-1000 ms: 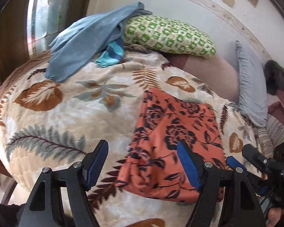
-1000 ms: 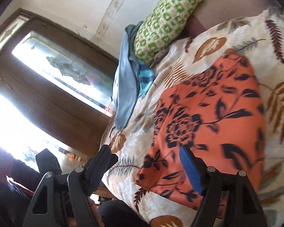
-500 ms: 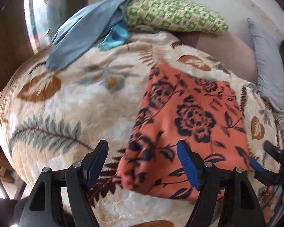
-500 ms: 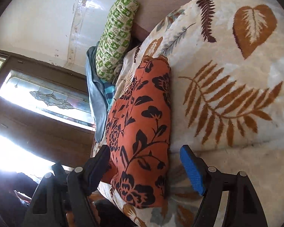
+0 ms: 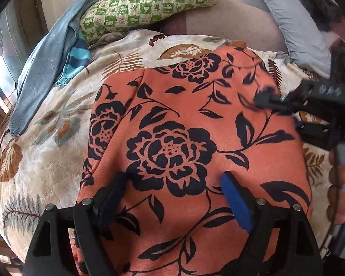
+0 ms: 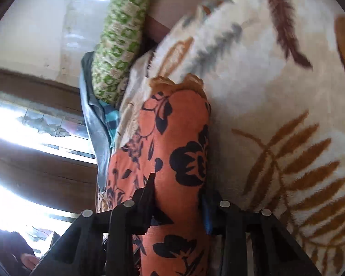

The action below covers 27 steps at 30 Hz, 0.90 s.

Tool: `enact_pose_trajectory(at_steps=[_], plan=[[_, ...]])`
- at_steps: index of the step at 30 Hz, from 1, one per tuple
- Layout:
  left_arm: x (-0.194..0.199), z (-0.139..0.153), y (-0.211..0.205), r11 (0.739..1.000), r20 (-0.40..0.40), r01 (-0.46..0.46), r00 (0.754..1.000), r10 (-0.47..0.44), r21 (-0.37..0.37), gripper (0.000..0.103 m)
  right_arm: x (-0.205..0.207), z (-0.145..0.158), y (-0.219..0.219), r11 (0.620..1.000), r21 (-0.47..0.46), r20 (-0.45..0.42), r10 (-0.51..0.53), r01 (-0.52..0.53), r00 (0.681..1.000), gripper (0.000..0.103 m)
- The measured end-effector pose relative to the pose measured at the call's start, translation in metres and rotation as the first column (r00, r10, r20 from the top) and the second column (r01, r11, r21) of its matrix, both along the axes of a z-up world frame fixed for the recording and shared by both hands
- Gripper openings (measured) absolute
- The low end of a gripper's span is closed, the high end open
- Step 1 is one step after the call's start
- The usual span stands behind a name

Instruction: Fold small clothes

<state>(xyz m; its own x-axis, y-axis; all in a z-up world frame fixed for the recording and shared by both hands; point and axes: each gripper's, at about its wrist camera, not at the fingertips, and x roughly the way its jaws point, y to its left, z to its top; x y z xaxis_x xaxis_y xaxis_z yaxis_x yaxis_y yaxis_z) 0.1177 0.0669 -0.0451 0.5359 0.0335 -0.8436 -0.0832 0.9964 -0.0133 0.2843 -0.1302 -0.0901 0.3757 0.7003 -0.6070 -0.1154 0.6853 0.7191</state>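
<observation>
Orange floral garment point(image 5: 195, 119) lies flat on leaf-print blanket point(image 5: 46, 161) of bed. Soft, light, limp; likely bunches easily. Right tongs point(image 6: 179, 197) closing on edge fold; left tongs point(image 5: 172, 197) wide, opening over near hem. Best hold: edges, corners.

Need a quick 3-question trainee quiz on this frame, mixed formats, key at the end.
1. True or false: the orange garment lies on the leaf-print blanket.
2. Which gripper has a fold of the garment between its fingers? A. left gripper B. right gripper
3. Fill in: the green-checked pillow lies beside a ____ cloth at the bed's far end.

Key
1. True.
2. B; its jaws are closing on the fold, while the left gripper's jaws are opening over flat fabric.
3. Blue.
</observation>
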Motion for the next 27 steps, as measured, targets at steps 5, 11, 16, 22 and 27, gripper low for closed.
enact_pose_trajectory(at_steps=[5,11,16,22,27], plan=[[-0.021,0.025,0.014,0.999,0.095,-0.031,0.995,0.033,-0.016,0.084,-0.008,-0.028,-0.031,0.979,0.171,-0.159,-0.082,0.11,0.984,0.081],[-0.022,0.001,0.032,0.998,0.014,-0.062,0.998,0.062,0.021,0.084,-0.072,-0.014,-0.04,0.978,0.211,-0.153,0.028,0.005,0.988,0.082],[-0.025,0.003,0.04,0.997,-0.018,-0.078,0.997,0.078,-0.018,0.092,-0.096,-0.03,-0.016,0.992,0.109,-0.182,0.079,-0.06,0.98,0.042],[-0.035,0.023,0.056,0.996,0.035,-0.085,0.996,0.085,0.002,0.092,-0.099,-0.041,-0.015,0.995,0.093,-0.211,0.065,-0.046,0.975,0.053],[-0.044,0.033,0.116,0.963,0.071,-0.173,0.979,0.191,-0.205,0.092,-0.095,0.007,-0.046,0.988,0.154,-0.073,0.029,-0.017,0.997,0.077]])
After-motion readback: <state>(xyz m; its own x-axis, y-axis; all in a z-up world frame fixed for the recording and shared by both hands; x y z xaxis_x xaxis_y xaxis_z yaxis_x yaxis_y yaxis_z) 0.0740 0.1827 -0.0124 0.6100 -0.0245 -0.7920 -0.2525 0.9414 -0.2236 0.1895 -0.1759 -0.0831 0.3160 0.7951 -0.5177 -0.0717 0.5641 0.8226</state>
